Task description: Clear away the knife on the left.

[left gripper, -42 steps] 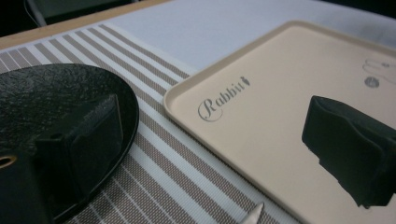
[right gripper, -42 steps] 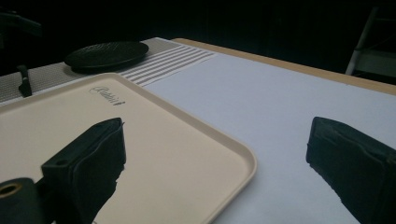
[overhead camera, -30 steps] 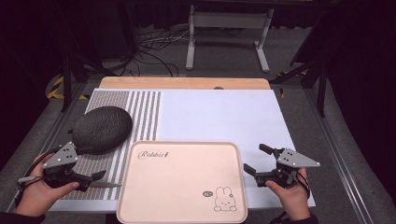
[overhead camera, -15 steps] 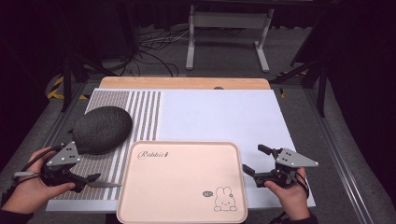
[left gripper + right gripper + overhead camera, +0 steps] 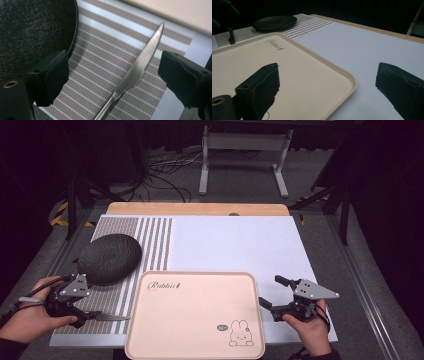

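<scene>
pink tray (image 5: 195, 320), script apparently "Rabbit"

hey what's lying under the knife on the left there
The knife lies on the striped placemat, between the left gripper jaws, which have just been closing. Its handle end is out of frame.

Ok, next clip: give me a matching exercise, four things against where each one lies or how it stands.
Things:
1. knife
2. dark oval plate
3. pink tray
4. right gripper

Places or states:
a. near edge of the table, between the two hands, rabbit drawing in one corner
b. flat on the striped mat, between the open jaws of the left gripper, untouched by either
c. jaws open, nothing in them, beside the tray's right edge
d. on the striped mat, beyond the left gripper

Pairs: 1-b, 2-d, 3-a, 4-c
</scene>
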The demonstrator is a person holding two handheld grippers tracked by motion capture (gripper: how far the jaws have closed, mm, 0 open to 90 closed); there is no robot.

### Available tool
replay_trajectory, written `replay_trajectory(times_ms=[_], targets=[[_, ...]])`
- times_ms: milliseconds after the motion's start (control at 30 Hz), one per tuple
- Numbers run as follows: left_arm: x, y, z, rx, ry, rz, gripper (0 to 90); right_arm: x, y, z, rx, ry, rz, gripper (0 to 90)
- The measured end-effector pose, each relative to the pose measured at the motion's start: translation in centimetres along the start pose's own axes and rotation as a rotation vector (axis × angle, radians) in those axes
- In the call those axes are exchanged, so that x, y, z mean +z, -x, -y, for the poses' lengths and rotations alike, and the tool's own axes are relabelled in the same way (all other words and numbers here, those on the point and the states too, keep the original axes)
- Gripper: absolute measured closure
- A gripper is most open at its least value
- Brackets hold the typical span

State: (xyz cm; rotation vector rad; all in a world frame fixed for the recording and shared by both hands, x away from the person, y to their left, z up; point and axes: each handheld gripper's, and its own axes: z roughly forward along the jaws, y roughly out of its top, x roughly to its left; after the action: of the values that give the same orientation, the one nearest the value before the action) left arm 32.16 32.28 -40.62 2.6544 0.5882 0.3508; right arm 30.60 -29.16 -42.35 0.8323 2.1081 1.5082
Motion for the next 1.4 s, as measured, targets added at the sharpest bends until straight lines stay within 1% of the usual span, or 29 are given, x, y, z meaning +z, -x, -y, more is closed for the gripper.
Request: replay_trajectory(times_ms=[133, 200, 300, 400, 467, 500, 533, 567, 667, 700, 800, 900, 933, 967, 1000, 1033, 1100, 1167, 1267, 1300, 1333, 1367, 1400], targets=[[0.4, -0.3, 0.2, 0.029, -0.052, 0.018, 9.9, 0.1, 0.0, 0.1, -0.002, -0.006, -0.009, 5.7], [0.8, -0.4, 0.3, 0.043, -0.088, 0.032, 10.0, 0.2, -0.1, 0.1, -0.003, -0.008, -0.012, 5.6], [1.1, -0.6, 0.3, 0.059, -0.123, 0.053, 11.0, 0.3, -0.1, 0.1, -0.007, -0.013, -0.017, 5.6], [1.4, -0.7, 0.3, 0.076, -0.168, 0.061, 11.4, 0.4, -0.2, 0.1, -0.014, -0.020, -0.021, 5.5], [1.5, -0.7, 0.4, 0.071, -0.186, 0.077, 11.5, 0.4, -0.2, 0.1, -0.013, -0.023, -0.023, 5.5], [1.5, -0.7, 0.4, 0.071, -0.186, 0.077, 11.5, 0.4, -0.2, 0.1, -0.015, -0.025, -0.024, 5.5], [1.6, -0.6, 0.4, 0.072, -0.189, 0.094, 11.5, 0.5, -0.2, 0.1, -0.017, -0.026, -0.026, 5.5], [1.8, -0.4, 0.5, 0.083, -0.206, 0.112, 11.5, 0.5, -0.3, 0.1, -0.018, -0.027, -0.028, 5.5], [2.2, -0.4, 0.6, 0.117, -0.260, 0.105, 11.8, 0.6, -0.3, 0.2, -0.021, -0.034, -0.036, 5.6], [2.3, -0.4, 0.6, 0.118, -0.271, 0.106, 12.4, 0.6, -0.4, 0.2, -0.022, -0.037, -0.040, 5.6], [2.4, -0.6, 0.8, 0.111, -0.291, 0.109, 13.9, 0.8, -0.5, 0.2, -0.030, -0.045, -0.048, 5.6], [2.4, -1.0, 1.1, 0.113, -0.310, 0.123, 16.1, 0.9, -0.6, 0.2, -0.033, -0.050, -0.053, 5.6], [2.5, -1.2, 1.2, 0.119, -0.323, 0.123, 16.6, 0.9, -0.6, 0.2, -0.033, -0.049, -0.054, 5.6], [2.5, -1.2, 1.2, 0.119, -0.323, 0.123, 17.3, 0.9, -0.6, 0.2, -0.033, -0.049, -0.054, 5.6], [2.5, -1.2, 1.3, 0.122, -0.332, 0.129, 18.7, 0.9, -0.6, 0.2, -0.035, -0.053, -0.057, 5.6], [2.6, -1.5, 1.5, 0.136, -0.344, 0.145, 18.9, 0.9, -0.6, 0.2, -0.036, -0.055, -0.057, 5.6], [2.8, -1.6, 1.6, 0.148, -0.342, 0.150, 19.3, 1.0, -0.6, 0.2, -0.036, -0.056, -0.058, 5.5], [2.8, -1.7, 1.7, 0.150, -0.346, 0.158, 20.7, 1.0, -0.6, 0.2, -0.036, -0.056, -0.059, 5.5], [2.9, -2.0, 1.9, 0.164, -0.352, 0.162, 27.7, 1.0, -0.6, 0.2, -0.038, -0.058, -0.061, 5.6], [2.9, -2.0, 1.9, 0.161, -0.357, 0.169, 27.7, 1.0, -0.6, 0.2, -0.038, -0.058, -0.061, 5.6], [2.8, -2.1, 1.9, 0.162, -0.358, 0.171, 30.8, 1.0, -0.6, 0.2, -0.039, -0.061, -0.066, 6.0], [2.8, -2.2, 1.9, 0.171, -0.358, 0.176, 33.3, 1.0, -0.6, 0.2, -0.039, -0.061, -0.066, 6.0], [2.8, -2.3, 1.9, 0.171, -0.362, 0.175, 33.3, 1.0, -0.6, 0.2, -0.040, -0.062, -0.066, 6.0]])
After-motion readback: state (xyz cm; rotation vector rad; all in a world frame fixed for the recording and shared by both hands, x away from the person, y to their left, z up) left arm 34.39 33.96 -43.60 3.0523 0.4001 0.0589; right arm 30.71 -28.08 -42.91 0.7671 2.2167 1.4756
